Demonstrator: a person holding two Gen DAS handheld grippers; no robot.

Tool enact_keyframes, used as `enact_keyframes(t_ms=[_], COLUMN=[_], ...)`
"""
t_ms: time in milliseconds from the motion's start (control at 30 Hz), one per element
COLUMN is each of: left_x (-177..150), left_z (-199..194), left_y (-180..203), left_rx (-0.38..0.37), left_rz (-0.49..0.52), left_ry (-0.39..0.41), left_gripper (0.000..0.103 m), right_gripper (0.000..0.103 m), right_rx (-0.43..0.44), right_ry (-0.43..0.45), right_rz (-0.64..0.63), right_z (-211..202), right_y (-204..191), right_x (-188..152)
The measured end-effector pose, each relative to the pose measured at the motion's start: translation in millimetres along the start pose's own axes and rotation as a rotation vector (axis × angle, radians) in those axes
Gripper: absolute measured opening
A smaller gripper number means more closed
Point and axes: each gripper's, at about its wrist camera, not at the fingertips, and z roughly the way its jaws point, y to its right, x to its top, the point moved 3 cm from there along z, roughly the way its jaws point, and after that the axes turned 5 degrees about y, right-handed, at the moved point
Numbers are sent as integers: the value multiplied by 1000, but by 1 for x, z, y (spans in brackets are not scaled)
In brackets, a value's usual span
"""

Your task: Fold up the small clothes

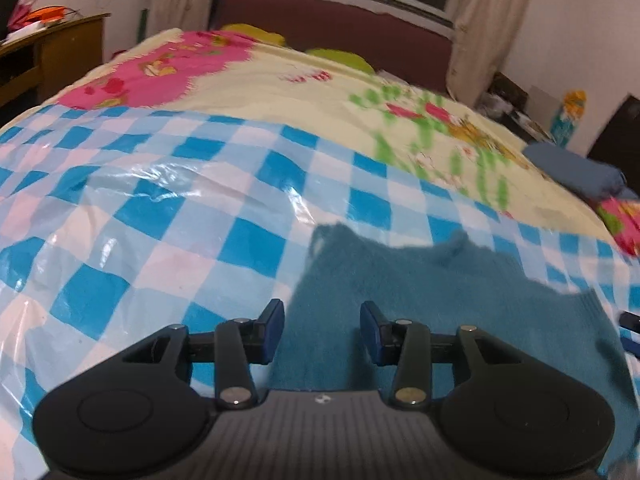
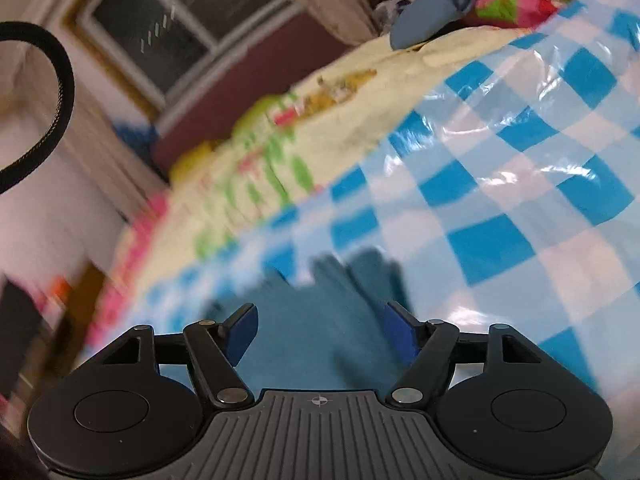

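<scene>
Both the left gripper (image 1: 322, 332) and right gripper (image 2: 320, 338) are hovering with jaws spread and empty over the teal garment (image 1: 440, 292) lying ahead between them on the checkered sheet (image 1: 160, 220), seemingly partly folded, with more folding likely remaining.

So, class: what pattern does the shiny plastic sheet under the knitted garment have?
Blue-and-white checks on the shiny plastic sheet; the left wrist view shows it best.

We see a fuzzy, matt teal knitted garment (image 1: 420, 280) lying on a glossy, crinkled blue-and-white checked plastic sheet (image 1: 160, 220). Beyond it lies a soft, matt printed cotton bedspread (image 1: 320, 92). At far left stands a wooden desk (image 1: 68, 52). The left gripper (image 1: 322, 330) is matt black plastic.
</scene>
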Motion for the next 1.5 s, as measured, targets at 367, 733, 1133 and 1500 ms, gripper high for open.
enact_keyframes(t_ms=[367, 733, 1133, 1500], left_x=[-6, -10, -36, -58], left_z=[37, 34, -17, 3], left_y=[18, 2, -7, 2], left_rx=[116, 164, 67, -20], left_rz=[161, 118, 138, 101], left_ry=[-63, -27, -63, -240], left_gripper=[31, 27, 60, 44], right_gripper=[21, 18, 71, 40], right_rx=[-125, -152, -68, 12], right_ry=[-77, -51, -108, -242], right_rz=[-168, -140, -70, 1], right_z=[32, 44, -24, 0], right_y=[-15, -4, 19, 20], right_x=[-8, -15, -48, -61])
